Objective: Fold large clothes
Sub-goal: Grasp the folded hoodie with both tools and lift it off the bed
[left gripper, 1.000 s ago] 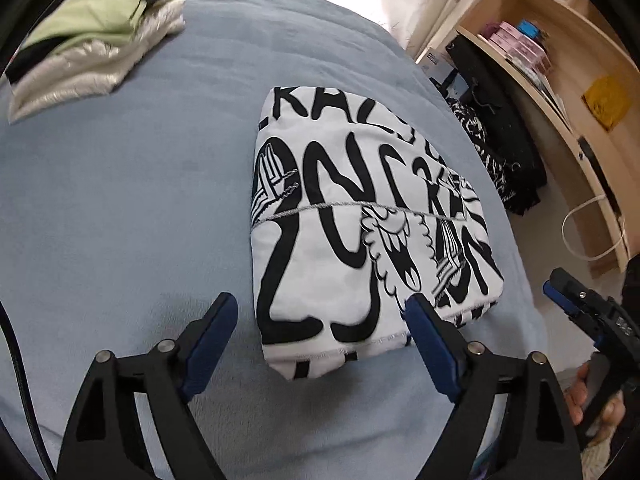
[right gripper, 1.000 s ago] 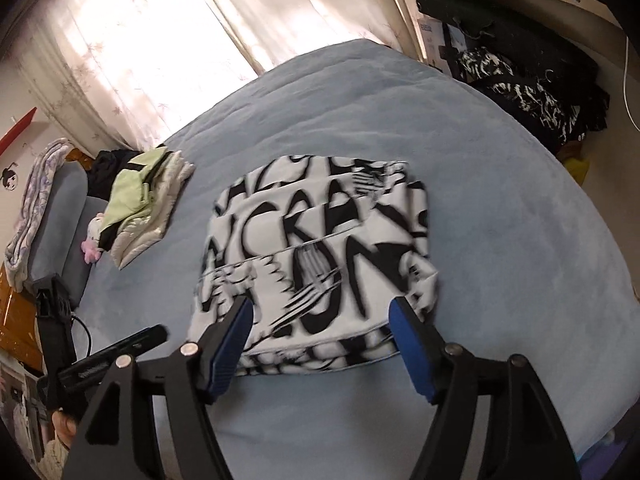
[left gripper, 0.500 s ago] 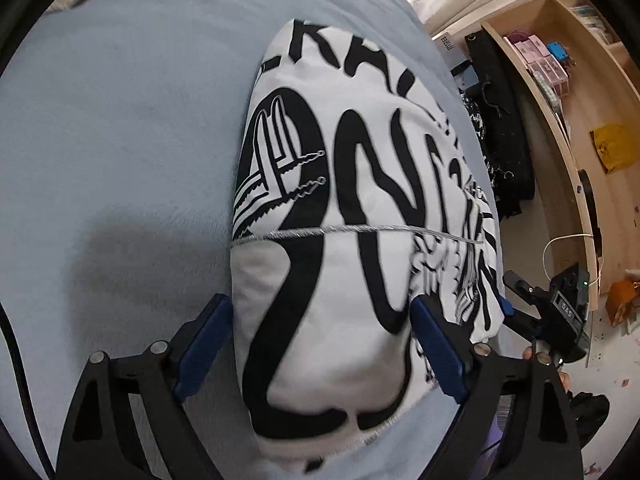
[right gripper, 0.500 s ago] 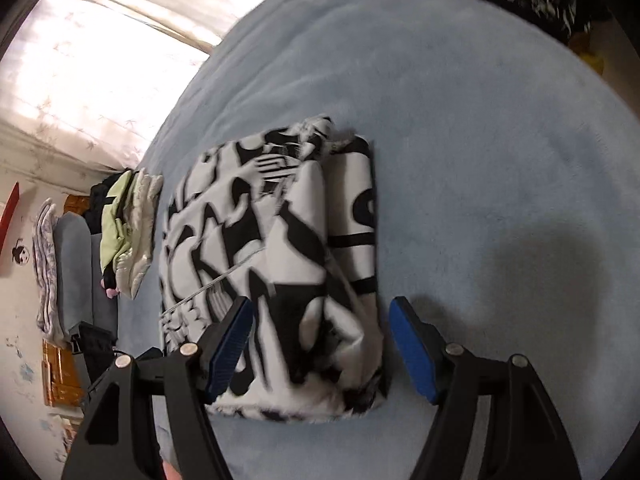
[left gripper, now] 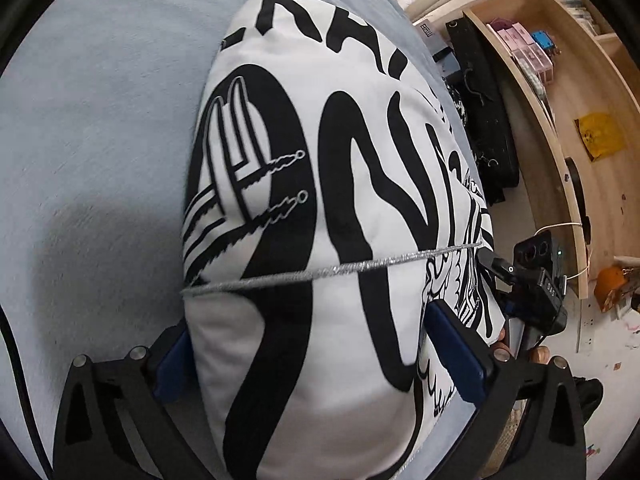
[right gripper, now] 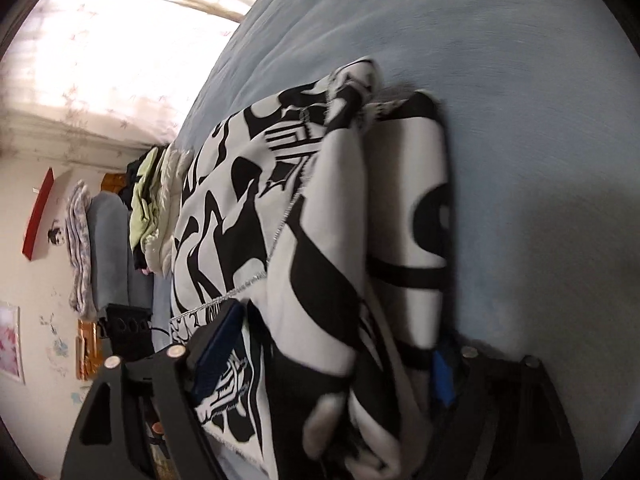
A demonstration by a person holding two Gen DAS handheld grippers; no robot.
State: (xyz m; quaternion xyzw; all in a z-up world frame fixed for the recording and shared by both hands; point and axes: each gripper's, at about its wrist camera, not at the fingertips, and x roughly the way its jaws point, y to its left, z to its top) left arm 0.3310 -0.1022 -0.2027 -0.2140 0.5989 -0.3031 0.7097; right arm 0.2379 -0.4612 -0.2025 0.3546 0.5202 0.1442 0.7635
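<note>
A folded white garment with bold black lettering (left gripper: 320, 208) lies on the blue-grey bed (left gripper: 88, 120). My left gripper (left gripper: 316, 360) is open, its blue-padded jaws straddling the near end of the folded bundle. In the right wrist view the same garment (right gripper: 320, 216) fills the middle. My right gripper (right gripper: 332, 356) is open with one jaw over the bundle's top and the other against the bed side, the thick folded edge between them. The right gripper also shows in the left wrist view (left gripper: 532, 280) at the far side of the bundle.
A stack of folded clothes (right gripper: 156, 200) lies further along the bed. A wooden shelf unit (left gripper: 568, 112) and dark bags (left gripper: 484, 120) stand beside the bed. A curtained window (right gripper: 120, 52) is beyond.
Both grippers have moved in from either end until their open jaws straddle the folded garment. The right wrist view has rolled sideways.
</note>
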